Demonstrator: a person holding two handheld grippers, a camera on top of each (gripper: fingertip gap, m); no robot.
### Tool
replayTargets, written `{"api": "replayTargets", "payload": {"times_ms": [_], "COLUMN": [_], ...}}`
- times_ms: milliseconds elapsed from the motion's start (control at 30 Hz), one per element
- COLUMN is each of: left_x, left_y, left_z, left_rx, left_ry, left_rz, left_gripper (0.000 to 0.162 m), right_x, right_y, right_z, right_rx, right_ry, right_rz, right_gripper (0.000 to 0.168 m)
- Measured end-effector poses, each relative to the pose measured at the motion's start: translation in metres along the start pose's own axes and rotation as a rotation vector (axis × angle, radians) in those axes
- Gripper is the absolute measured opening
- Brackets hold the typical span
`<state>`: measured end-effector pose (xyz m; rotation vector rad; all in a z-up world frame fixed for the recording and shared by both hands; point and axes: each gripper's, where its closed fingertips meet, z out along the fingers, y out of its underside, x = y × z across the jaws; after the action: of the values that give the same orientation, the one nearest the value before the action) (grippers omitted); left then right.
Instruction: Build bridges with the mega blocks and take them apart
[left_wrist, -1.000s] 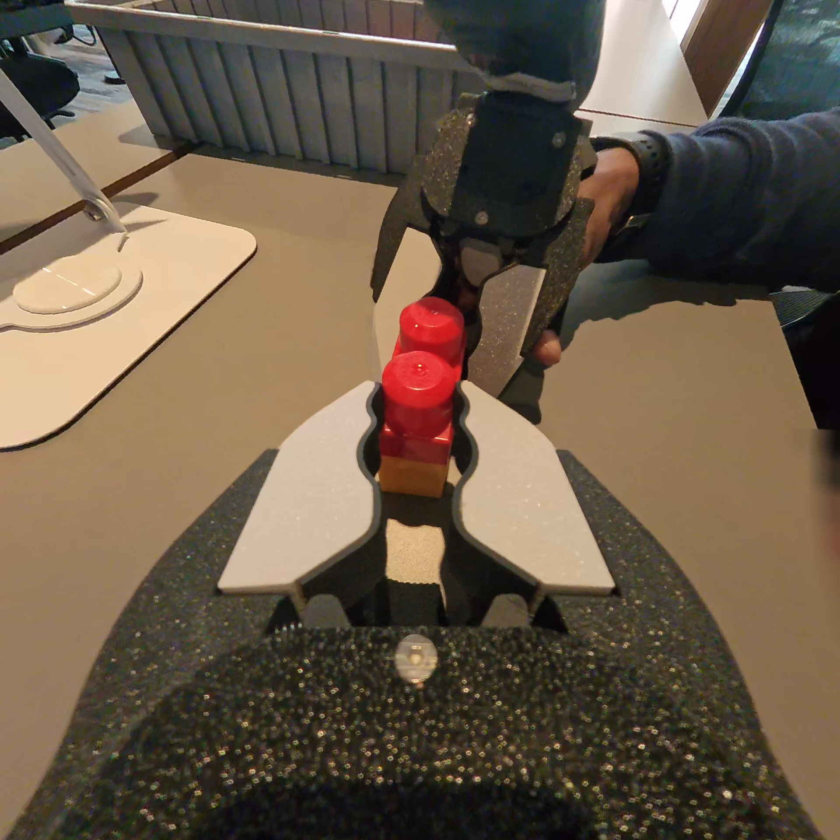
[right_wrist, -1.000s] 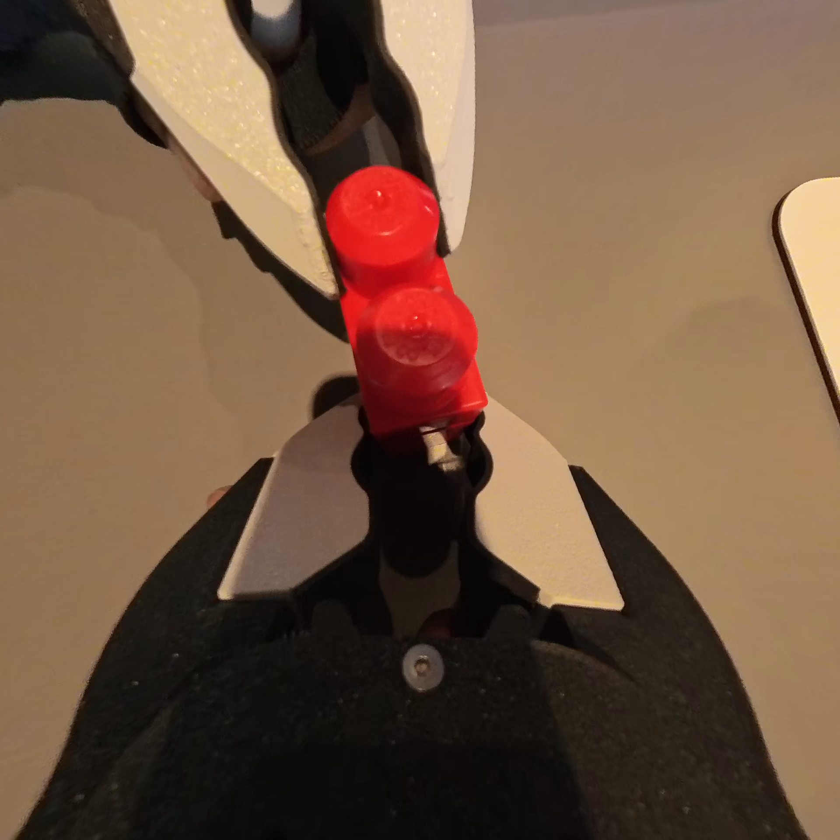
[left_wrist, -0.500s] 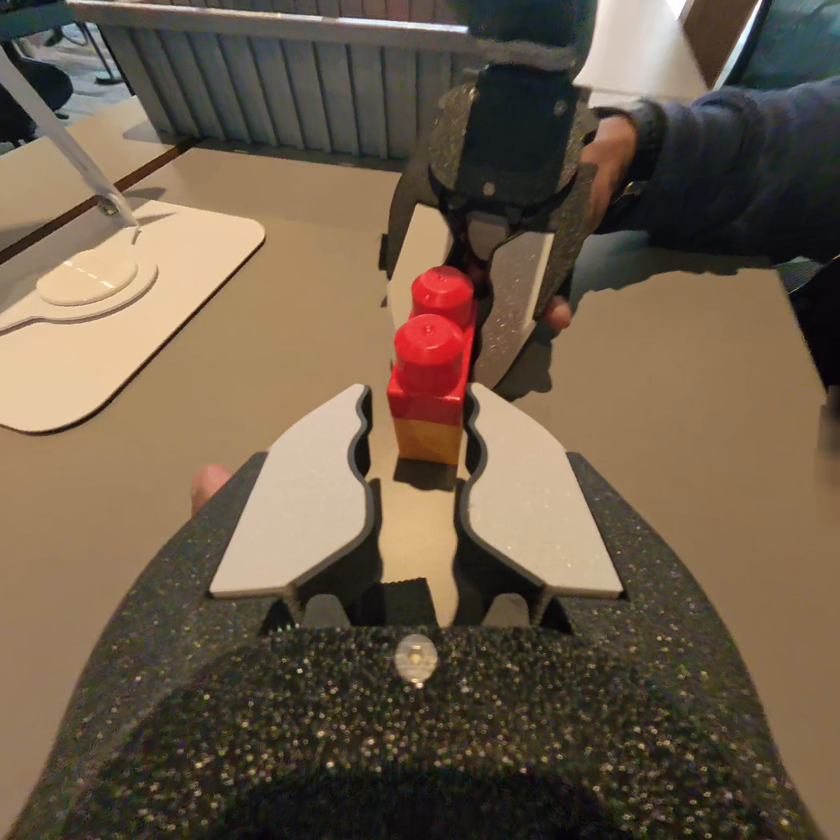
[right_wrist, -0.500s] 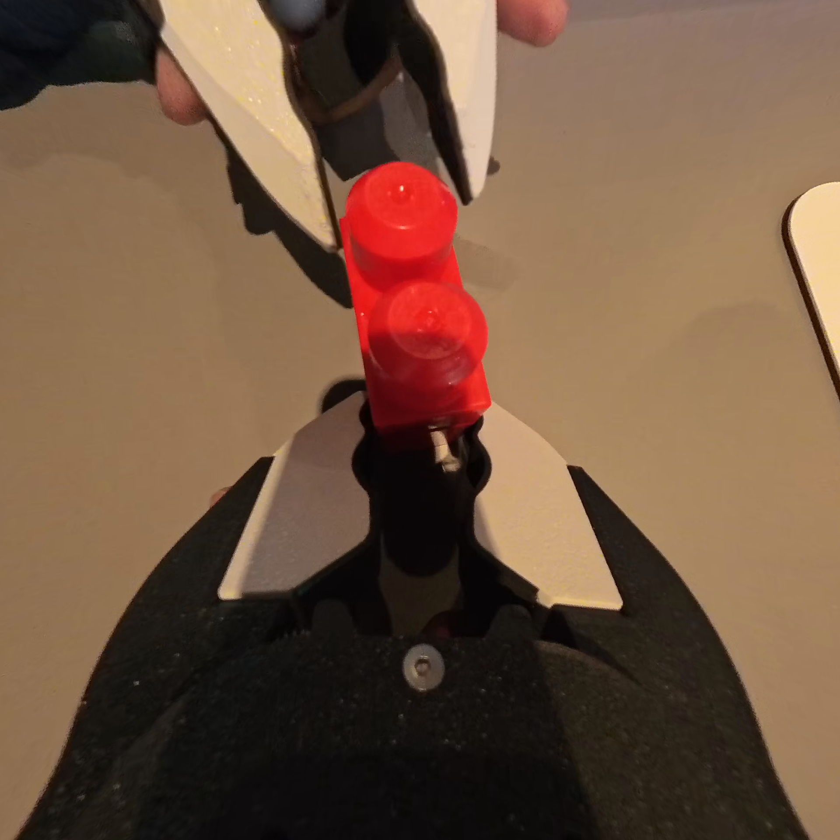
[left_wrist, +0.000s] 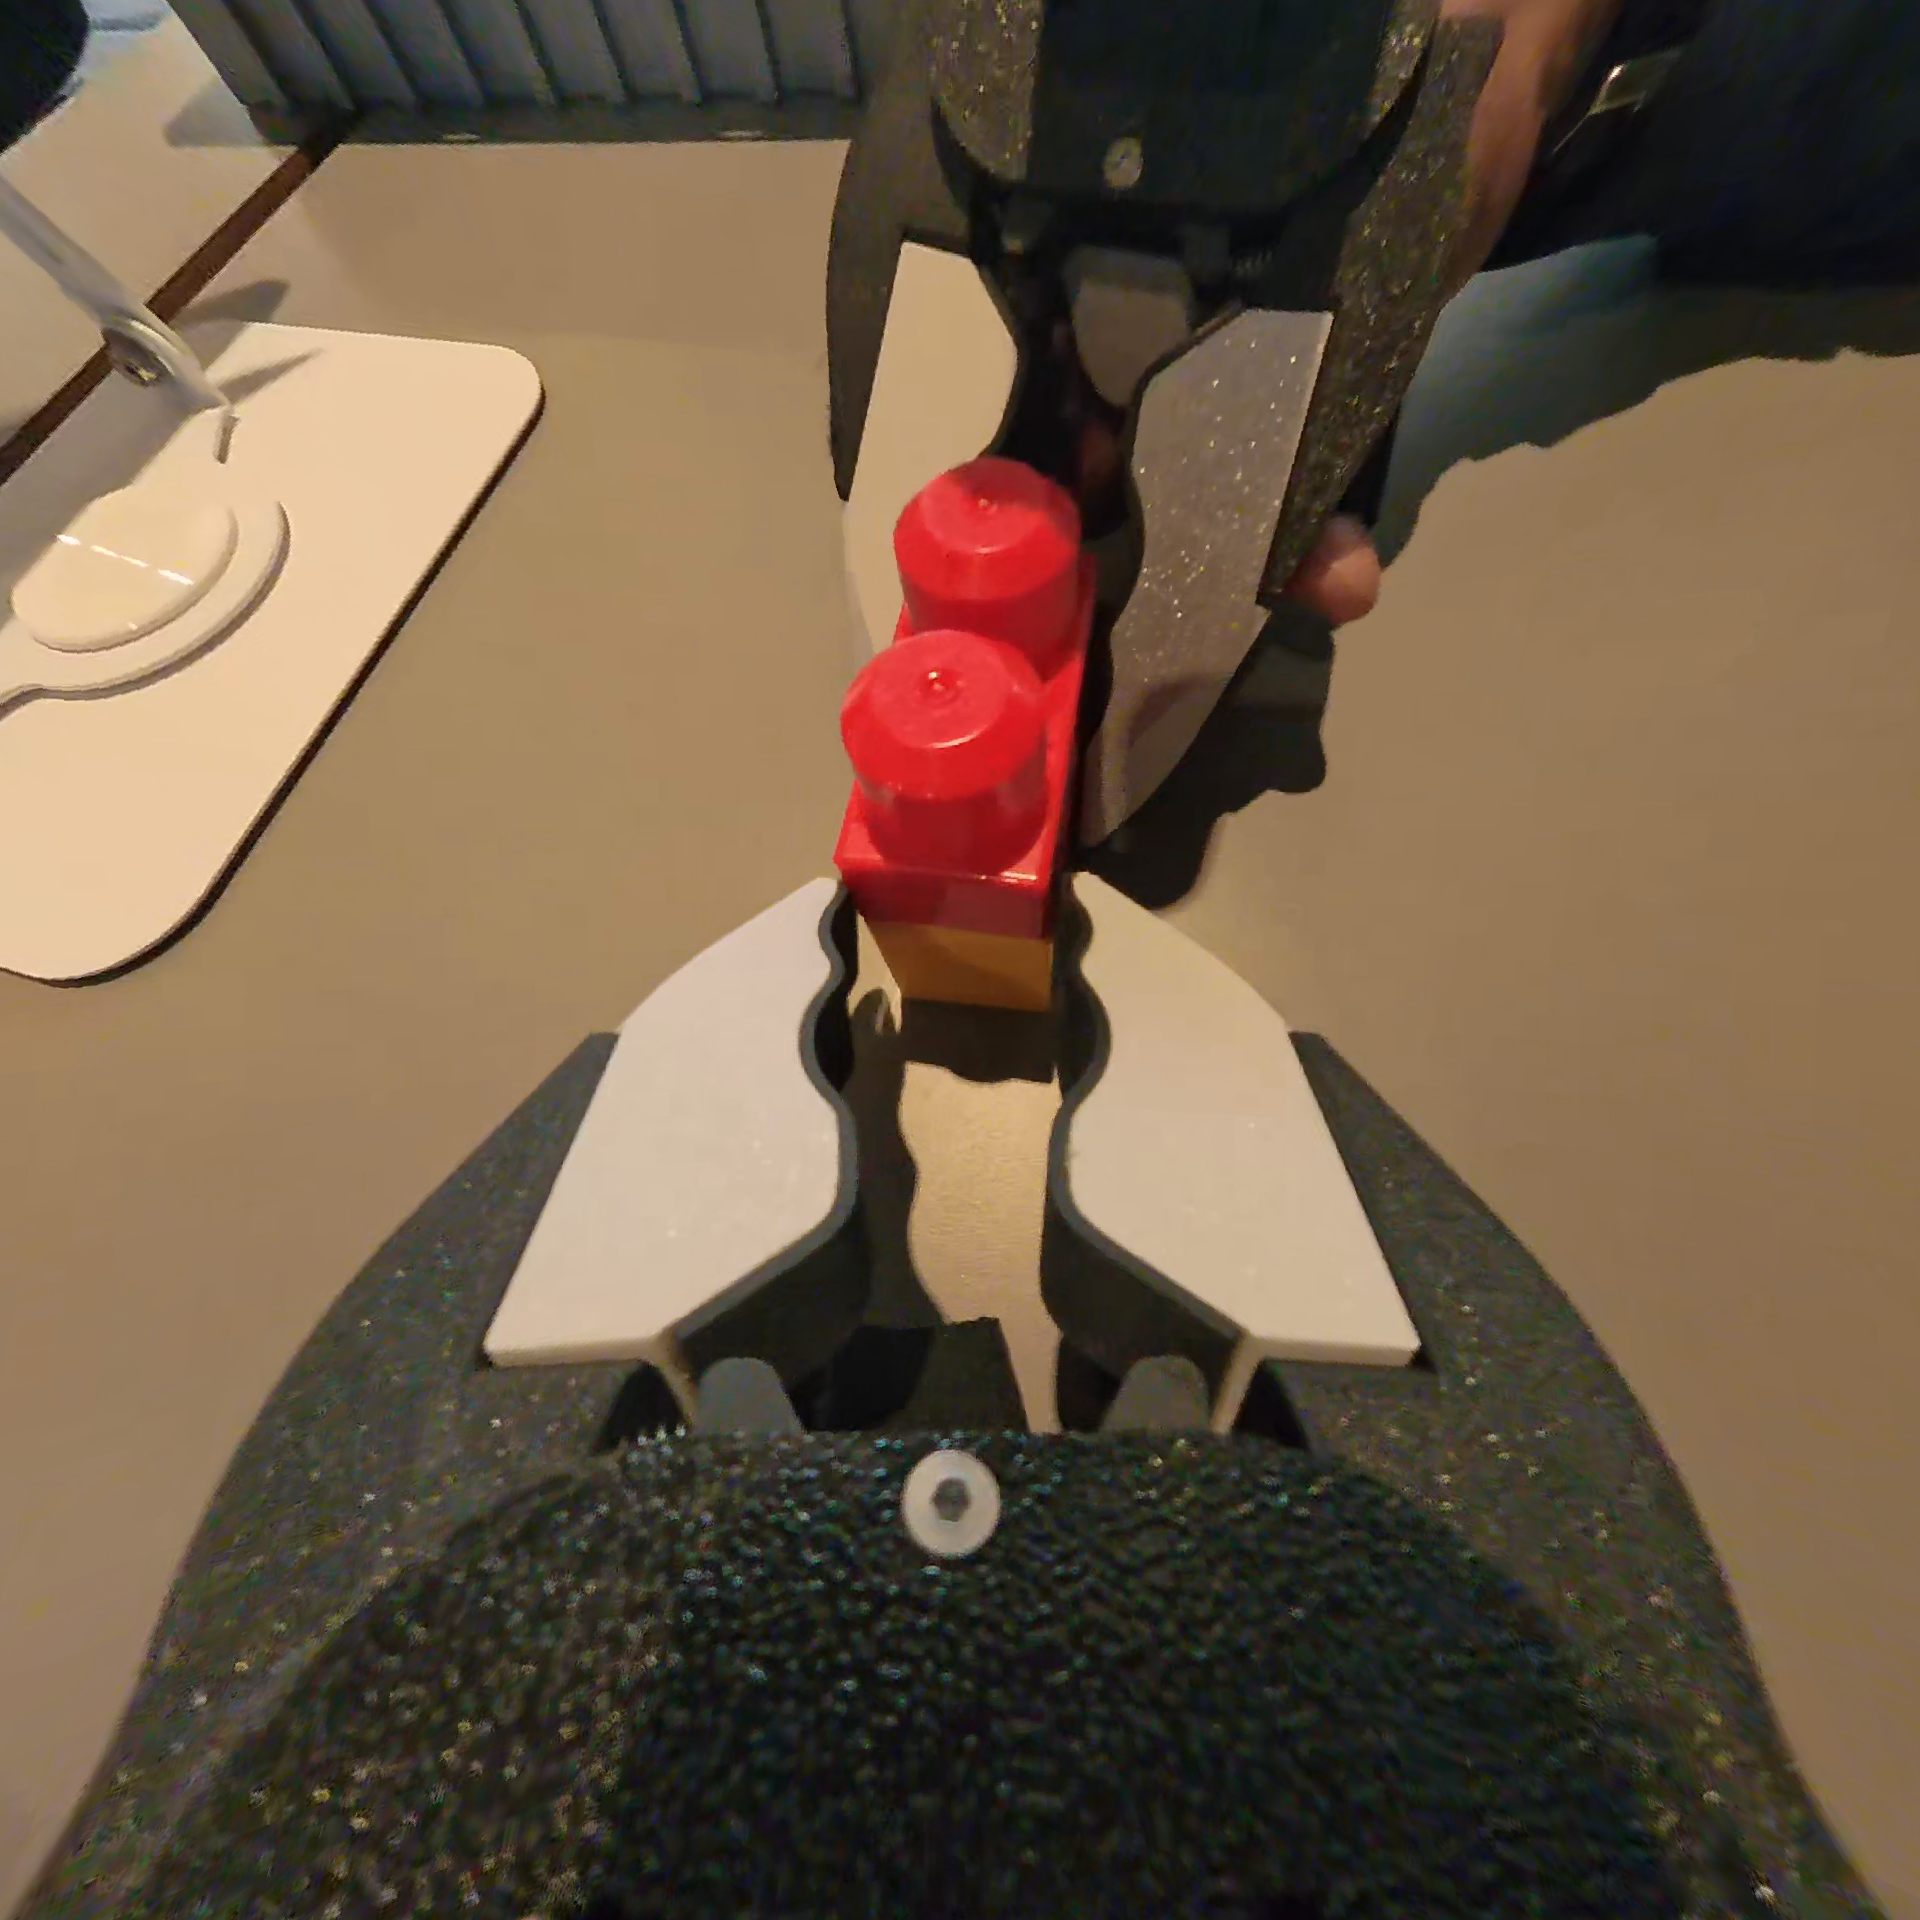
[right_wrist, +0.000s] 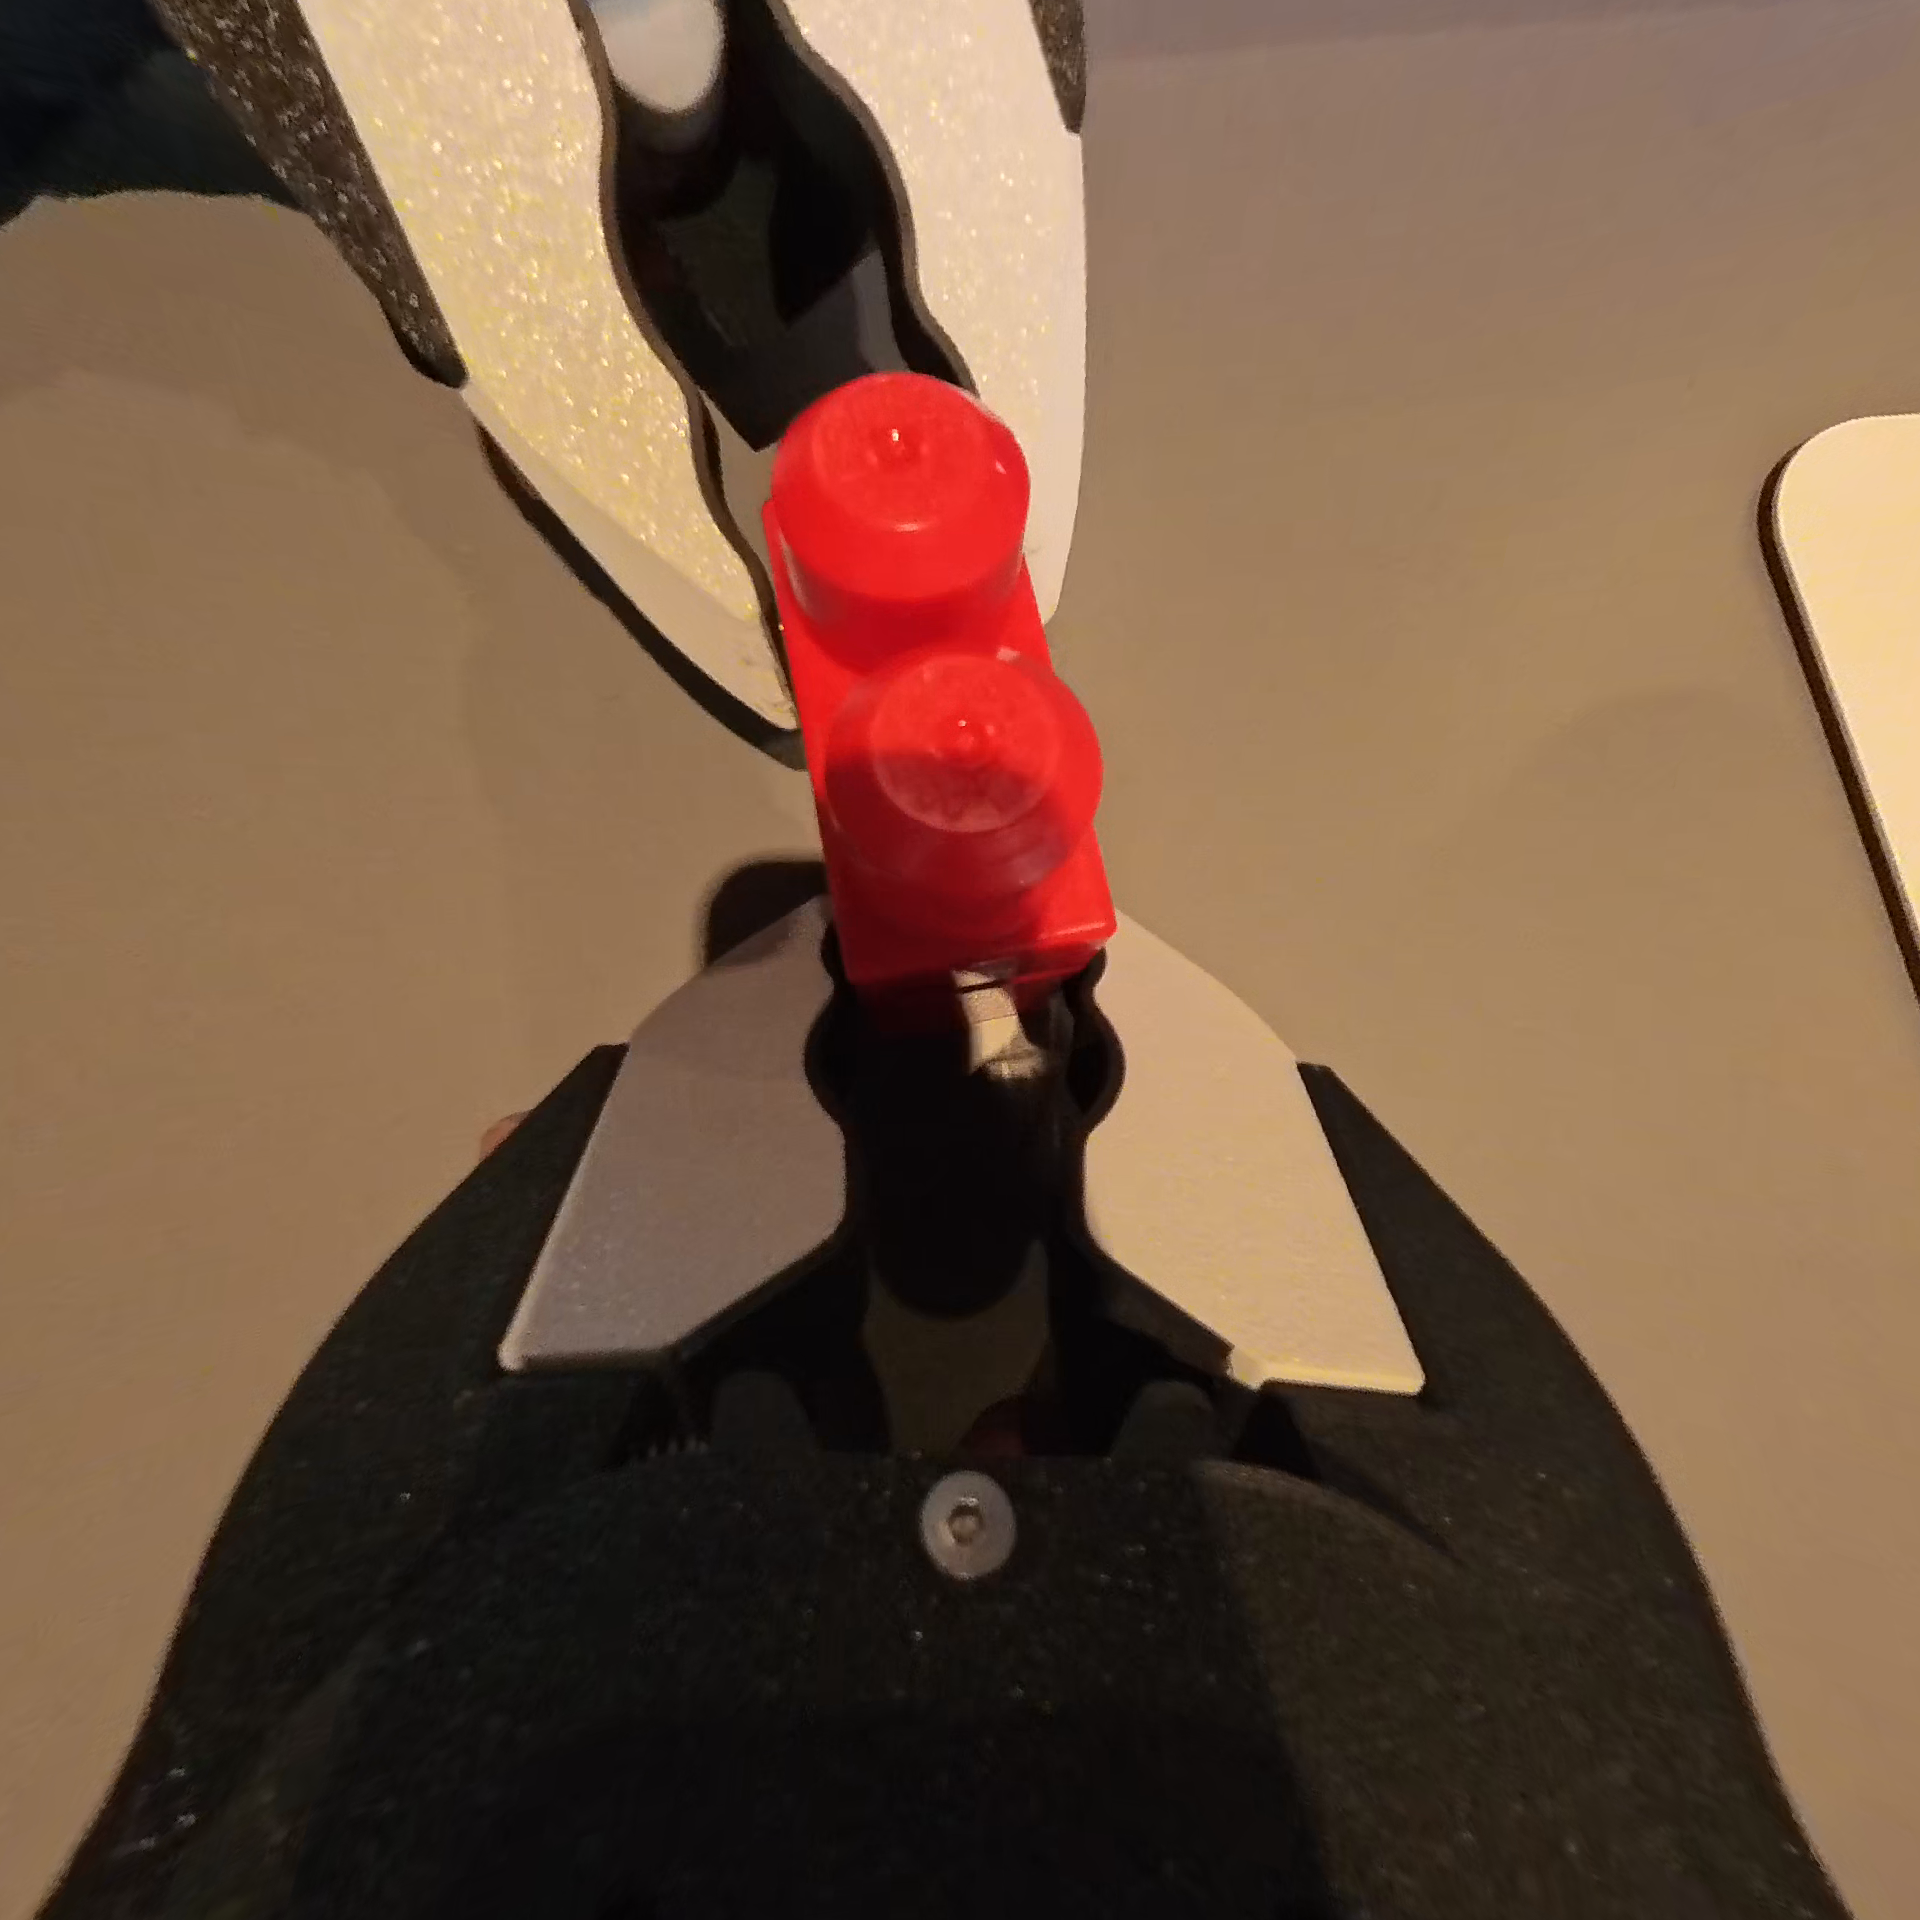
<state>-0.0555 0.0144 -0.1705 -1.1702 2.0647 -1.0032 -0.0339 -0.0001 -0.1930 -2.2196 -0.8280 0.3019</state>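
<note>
A red block (left_wrist: 961, 790) with two round studs sits pressed onto an orange block (left_wrist: 961, 961) near the middle of the grey worktop (left_wrist: 1558, 935); the stack stands upright between two grippers that face each other. The left gripper (left_wrist: 951, 940) brackets the orange block at the near end, its jaws close on either flank, though whether they truly pinch it I cannot tell; the right gripper (right_wrist: 961, 971) has its jaws clenched on the far end of the red block. A white board (left_wrist: 239, 623) lies to the left, well apart. Both blocks look like light, stiff, hollow plastic with smooth, rather slippery sides; they should neither bend nor break, but may squirt out of a skewed pinch. The flat side walls below the studs offer the soundest hold.
</note>
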Motion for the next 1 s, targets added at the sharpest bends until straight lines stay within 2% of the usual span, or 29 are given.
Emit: {"api": "replayTargets", "payload": {"times_ms": [400,433,533,633,800,867,933,1000], "left_x": [0.000,0.000,0.001,0.001,0.003,0.003,0.004,0.004], "left_y": [0.000,0.000,0.000,0.001,0.001,0.001,0.001,0.001], "left_z": [0.001,0.001,0.001,0.001,0.002,0.002,0.002,0.002], "left_rx": [-0.001,0.000,-0.004,-0.005,-0.008,-0.008,-0.007,-0.007], "left_ry": [0.004,0.015,0.036,0.034,0.038,0.042,0.043,0.040], "left_rz": [-0.013,-0.022,-0.038,-0.033,-0.022,-0.020,-0.012,-0.007], "left_gripper": [0.036,0.035,0.035,0.035,0.035,0.035,0.035,0.035], "right_x": [0.000,-0.001,-0.008,-0.011,-0.006,-0.004,-0.004,-0.005], "right_y": [0.000,0.001,0.002,-0.006,-0.026,-0.030,-0.031,-0.030], "right_z": [0.000,-0.001,-0.005,-0.014,-0.029,-0.031,-0.030,-0.029], "right_rx": [0.002,0.002,0.012,0.099,0.287,0.312,0.312,0.308], "right_ry": [-0.003,-0.011,-0.056,-0.074,-0.049,-0.045,-0.043,-0.049], "right_rz": [0.005,0.000,-0.033,-0.058,-0.060,-0.053,-0.059,-0.065], "right_gripper": [0.039,0.042,0.065,0.071,0.062,0.054,0.037,0.037]}}
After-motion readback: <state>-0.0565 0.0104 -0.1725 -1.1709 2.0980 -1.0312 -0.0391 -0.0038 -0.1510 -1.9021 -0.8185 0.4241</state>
